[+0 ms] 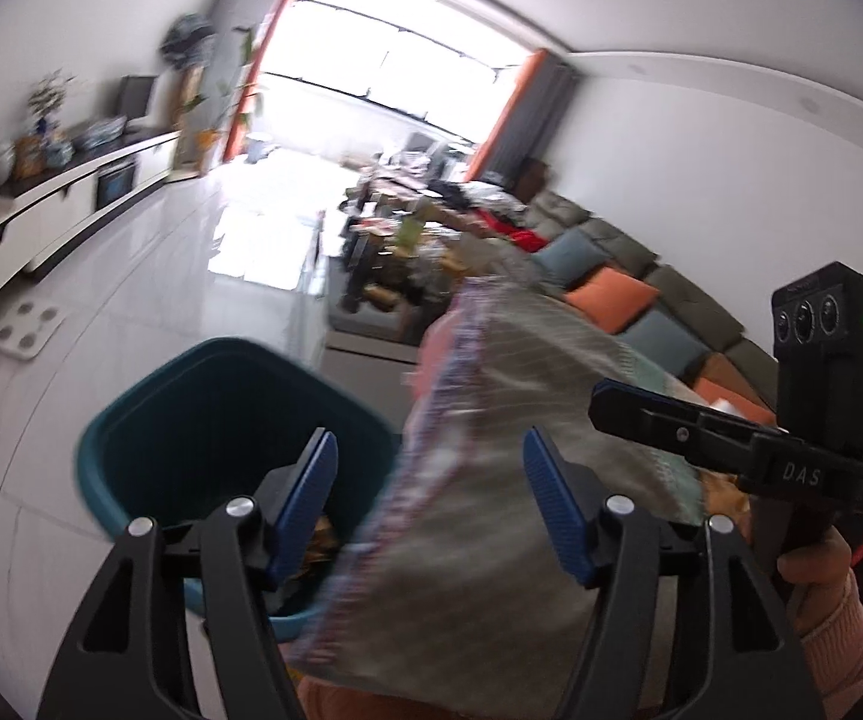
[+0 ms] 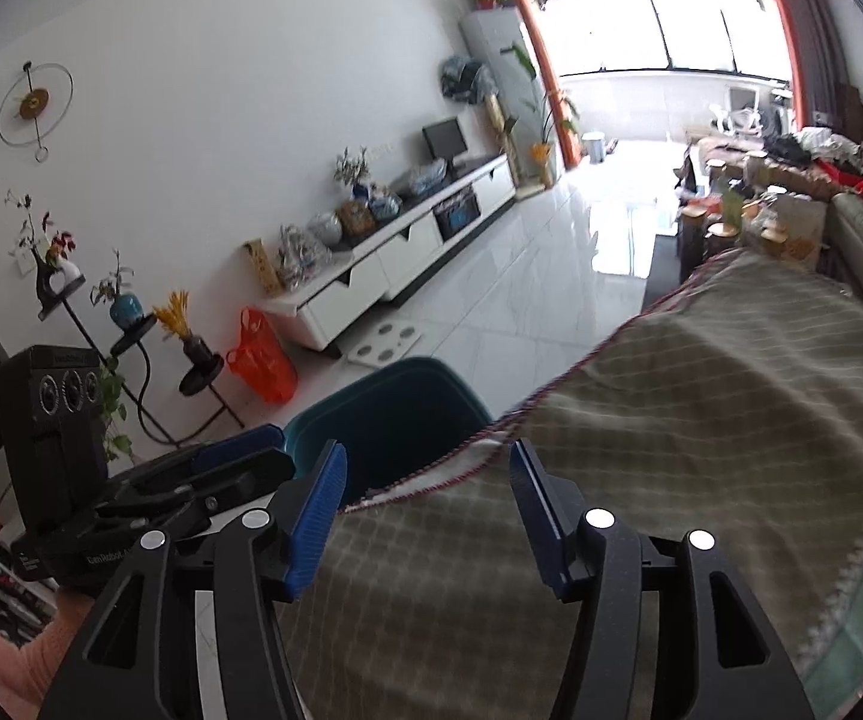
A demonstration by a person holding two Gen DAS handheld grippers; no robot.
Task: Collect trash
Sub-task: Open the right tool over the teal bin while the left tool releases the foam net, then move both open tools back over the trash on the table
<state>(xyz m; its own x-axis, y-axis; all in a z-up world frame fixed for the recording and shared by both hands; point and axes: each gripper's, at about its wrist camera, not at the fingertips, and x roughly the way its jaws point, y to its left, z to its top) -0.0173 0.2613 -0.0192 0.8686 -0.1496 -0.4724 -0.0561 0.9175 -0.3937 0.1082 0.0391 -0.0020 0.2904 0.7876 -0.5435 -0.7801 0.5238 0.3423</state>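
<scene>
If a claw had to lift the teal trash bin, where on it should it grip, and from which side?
Grip the teal trash bin by its rim, coming down from above. The bin stands upright on the floor with its mouth open, so a thin top edge is there to pinch. The far-left rim looks best: the checked cloth hangs beside the right rim and could get caught.

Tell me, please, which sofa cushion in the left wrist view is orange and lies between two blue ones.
The orange cushion in the row's middle; a blue-grey cushion lies beyond it, another nearer.

Checked blanket (image 2: pixel 701 420), orange bag (image 2: pixel 260 360), white TV cabinet (image 2: pixel 407 258), sofa cushions (image 1: pixel 611 294)
</scene>
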